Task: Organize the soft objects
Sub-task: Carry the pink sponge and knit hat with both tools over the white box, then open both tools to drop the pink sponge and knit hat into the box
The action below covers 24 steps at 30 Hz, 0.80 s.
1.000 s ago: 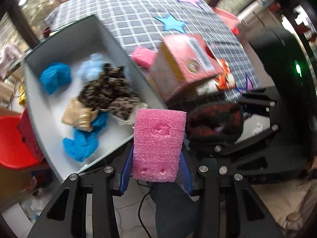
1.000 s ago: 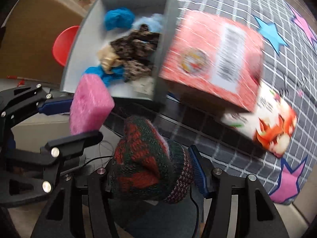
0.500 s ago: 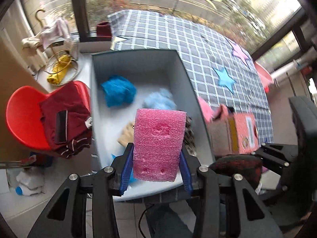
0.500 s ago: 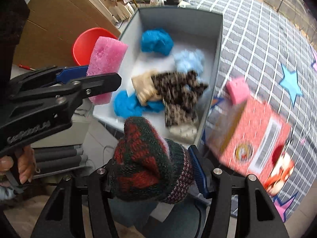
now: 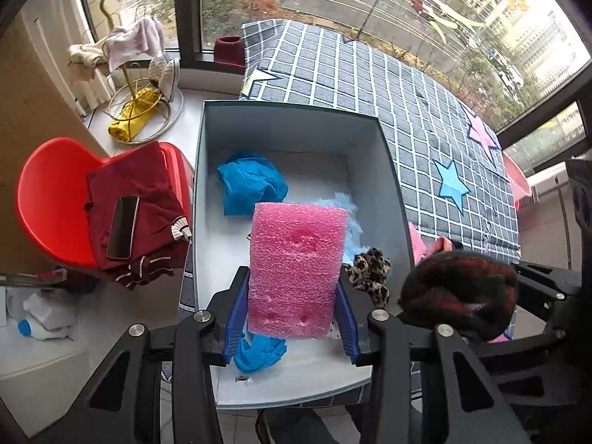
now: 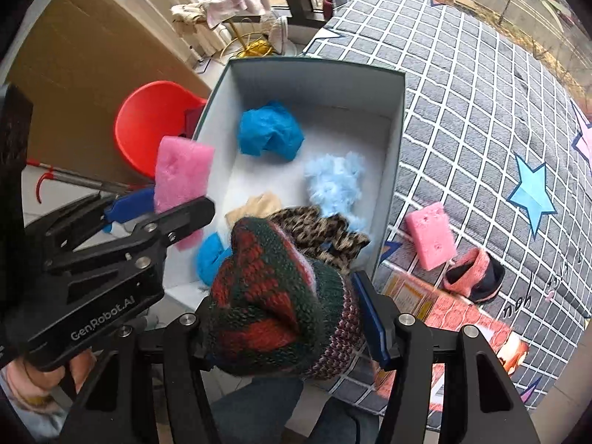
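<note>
My left gripper (image 5: 292, 314) is shut on a pink foam sponge (image 5: 296, 270) and holds it upright over the near end of the grey box (image 5: 296, 118); the sponge also shows in the right wrist view (image 6: 181, 174). My right gripper (image 6: 281, 318) is shut on a red and green knitted hat (image 6: 273, 299), held at the box's near right corner; the hat also shows in the left wrist view (image 5: 458, 292). In the box (image 6: 399, 129) lie blue cloths (image 6: 270, 135), a light blue fluffy piece (image 6: 333, 181), a beige cloth (image 6: 259, 205) and a leopard-print cloth (image 6: 325, 233).
On the checked tablecloth (image 6: 481, 111) right of the box lie a second pink sponge (image 6: 431, 236), a pink slipper (image 6: 473, 275) and a red carton (image 6: 455, 314). A red chair (image 5: 48, 199) with dark red clothes and a phone (image 5: 122, 227) stands left of the box.
Both grippers have swung left and over toward the box with their loads still held. The view now faces the box's length; the red carton has slid out to the right.
</note>
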Available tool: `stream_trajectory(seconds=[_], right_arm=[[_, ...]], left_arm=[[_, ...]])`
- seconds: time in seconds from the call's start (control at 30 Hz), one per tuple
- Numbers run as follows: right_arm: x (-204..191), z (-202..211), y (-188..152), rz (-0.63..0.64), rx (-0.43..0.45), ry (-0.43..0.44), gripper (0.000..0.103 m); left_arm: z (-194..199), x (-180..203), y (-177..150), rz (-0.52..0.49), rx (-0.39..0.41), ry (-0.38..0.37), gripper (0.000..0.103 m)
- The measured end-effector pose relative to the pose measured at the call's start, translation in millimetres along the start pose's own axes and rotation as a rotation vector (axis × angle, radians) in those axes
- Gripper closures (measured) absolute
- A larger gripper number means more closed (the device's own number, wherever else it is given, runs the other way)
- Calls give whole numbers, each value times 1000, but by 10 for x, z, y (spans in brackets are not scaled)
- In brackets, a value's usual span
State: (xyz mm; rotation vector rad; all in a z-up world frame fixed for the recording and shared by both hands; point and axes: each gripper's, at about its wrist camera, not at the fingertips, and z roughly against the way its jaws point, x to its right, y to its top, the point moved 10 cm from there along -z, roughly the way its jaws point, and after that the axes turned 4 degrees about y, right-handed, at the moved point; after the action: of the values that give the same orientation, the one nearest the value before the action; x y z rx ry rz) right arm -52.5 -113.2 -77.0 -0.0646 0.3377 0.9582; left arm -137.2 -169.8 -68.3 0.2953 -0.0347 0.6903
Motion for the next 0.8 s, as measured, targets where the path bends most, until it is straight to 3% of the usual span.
stream_trajectory(seconds=[0.27, 0.8], right_arm=[[181, -9, 245, -44, 23, -18, 43], [293, -20, 613, -119, 51, -4, 43]], left_arm=[[-103, -82, 92, 28, -2, 45, 57], [-365, 5, 227, 28, -40, 64, 57]])
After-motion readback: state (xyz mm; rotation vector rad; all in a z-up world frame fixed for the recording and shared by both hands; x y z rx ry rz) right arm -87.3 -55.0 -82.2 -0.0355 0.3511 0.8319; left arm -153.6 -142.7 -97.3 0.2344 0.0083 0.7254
